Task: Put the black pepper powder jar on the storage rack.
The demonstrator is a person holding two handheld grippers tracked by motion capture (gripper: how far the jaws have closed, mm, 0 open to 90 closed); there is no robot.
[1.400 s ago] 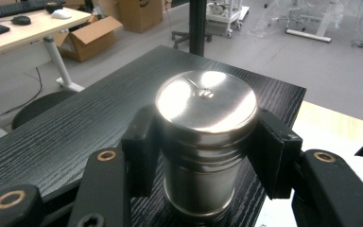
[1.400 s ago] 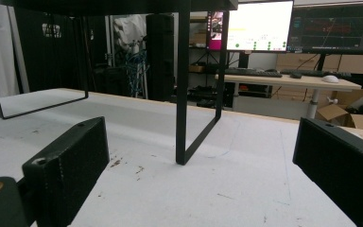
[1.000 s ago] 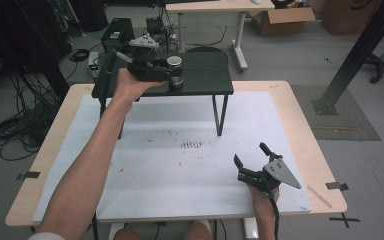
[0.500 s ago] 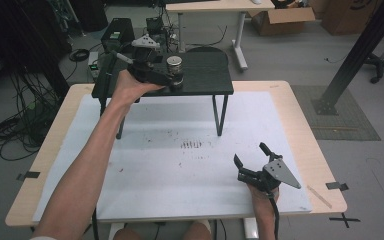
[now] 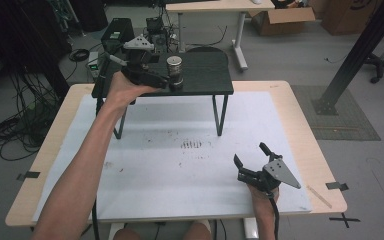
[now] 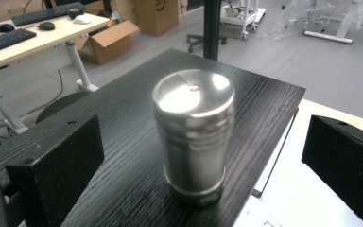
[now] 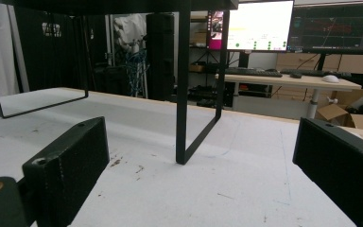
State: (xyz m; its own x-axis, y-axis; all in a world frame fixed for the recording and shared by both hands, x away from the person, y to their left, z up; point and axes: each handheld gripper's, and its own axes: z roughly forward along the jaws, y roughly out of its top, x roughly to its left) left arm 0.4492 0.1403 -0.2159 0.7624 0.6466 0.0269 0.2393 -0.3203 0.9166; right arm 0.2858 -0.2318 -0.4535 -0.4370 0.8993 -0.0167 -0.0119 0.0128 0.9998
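the left gripper (image 5: 166,80) is up at the small black wood-grain shelf on thin metal legs (image 5: 205,80), its fingers (image 6: 56,165) spread wide to either side of the shiny steel cylindrical canister with a domed lid (image 6: 194,137), which stands upright near the shelf's front edge, touched by neither finger. this looks like the approach just short of a grasp; the next move would call for closing squarely on the smooth round wall. the right gripper (image 5: 252,161) rests low on the white-covered surface (image 5: 155,165), wide open and empty.
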